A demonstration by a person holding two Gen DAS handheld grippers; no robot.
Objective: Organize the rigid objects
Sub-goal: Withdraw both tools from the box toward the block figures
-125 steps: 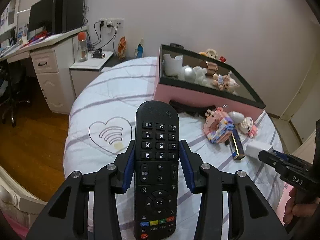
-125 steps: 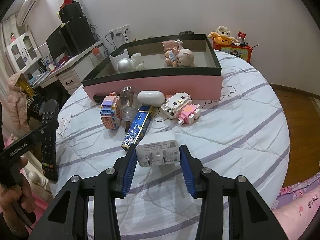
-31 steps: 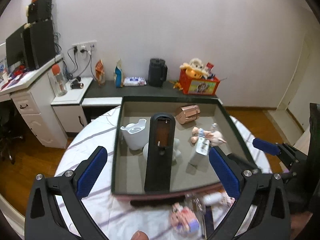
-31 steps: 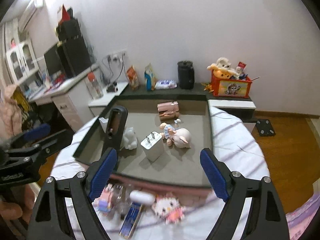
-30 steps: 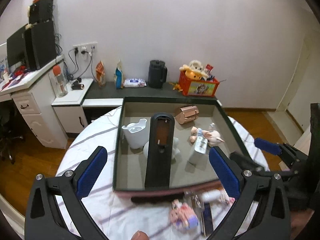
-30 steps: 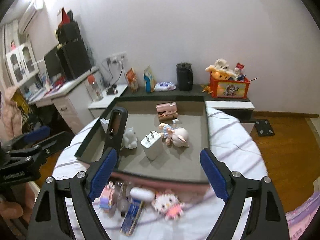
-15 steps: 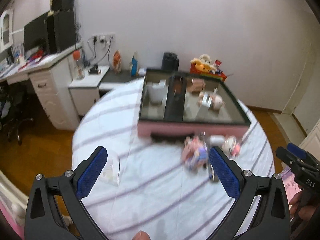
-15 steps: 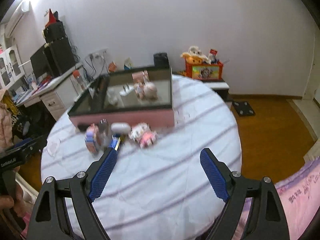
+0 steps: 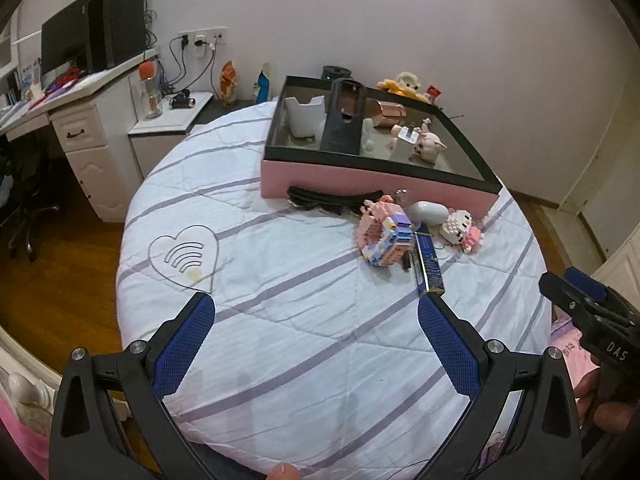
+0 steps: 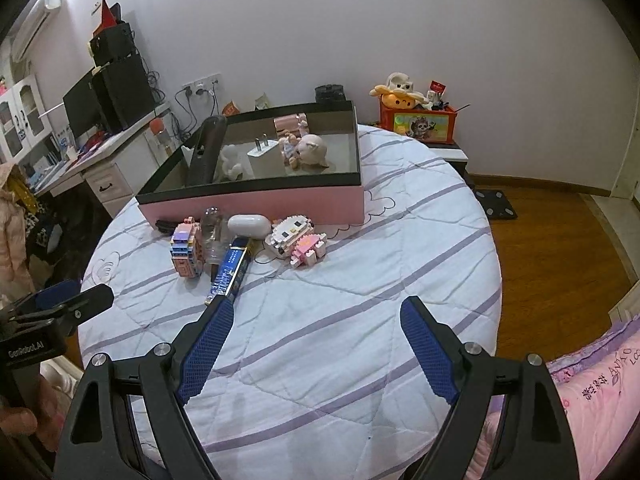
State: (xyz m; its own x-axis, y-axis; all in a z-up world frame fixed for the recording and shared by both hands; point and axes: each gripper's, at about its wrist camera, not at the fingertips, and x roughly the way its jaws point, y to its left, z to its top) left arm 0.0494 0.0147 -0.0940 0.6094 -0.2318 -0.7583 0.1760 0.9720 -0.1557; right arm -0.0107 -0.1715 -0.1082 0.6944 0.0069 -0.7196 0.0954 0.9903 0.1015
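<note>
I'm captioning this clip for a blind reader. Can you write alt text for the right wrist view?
The open right gripper hangs empty above a round bed with a striped white quilt. Beyond it, a pink box holds a black remote, a white charger and a pig figurine. Block toys, a white case and a blue box lie before it.

Remote (image 9: pixel 344 116) & charger (image 10: pixel 262 158) now in pink box (image 9: pixel 376 186); left gripper (image 9: pixel 316 324) & right gripper (image 10: pixel 316 330) empty, wide apart, pulled back.
</note>
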